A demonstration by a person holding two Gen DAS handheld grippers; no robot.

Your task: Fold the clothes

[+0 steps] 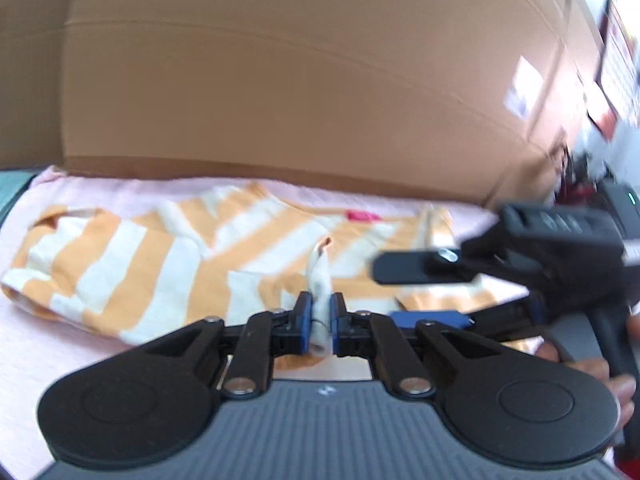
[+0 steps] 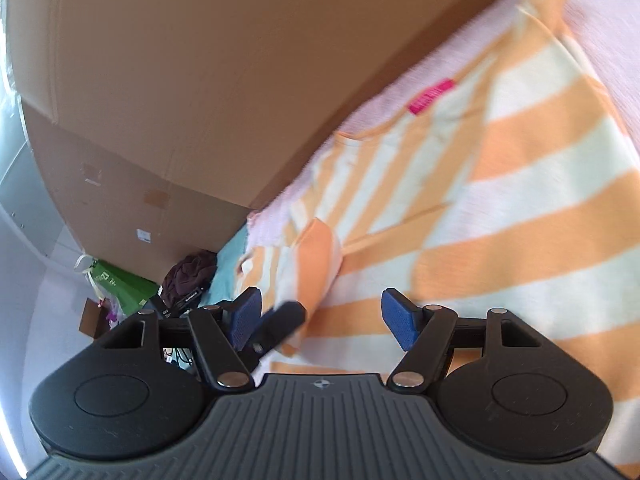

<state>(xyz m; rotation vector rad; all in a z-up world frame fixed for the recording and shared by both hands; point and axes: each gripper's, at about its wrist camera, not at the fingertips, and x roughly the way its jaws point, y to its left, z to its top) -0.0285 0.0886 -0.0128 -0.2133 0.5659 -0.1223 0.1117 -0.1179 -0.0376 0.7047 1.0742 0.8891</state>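
Big brown cardboard box (image 1: 300,72) along the back edge of the pink bed cover (image 1: 48,360) — smooth, flat-sided. Orange-and-cream striped shirt (image 1: 132,264) spread soft and rumpled across the cover, pink label (image 2: 431,96) at the neck. Left gripper (image 1: 320,316) clenched on a thin pinch of shirt cloth; right gripper (image 2: 320,316) released, nothing between its pads. Likely risk — so thin a pinch slipping free mid-fold, dragging the layers crooked.

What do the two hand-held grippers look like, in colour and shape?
Both look alike. The left gripper and right gripper have black linkage arms with silver pivot pins, two round black discs, a ribbed grey body with a small round emblem, and blue textured pads.
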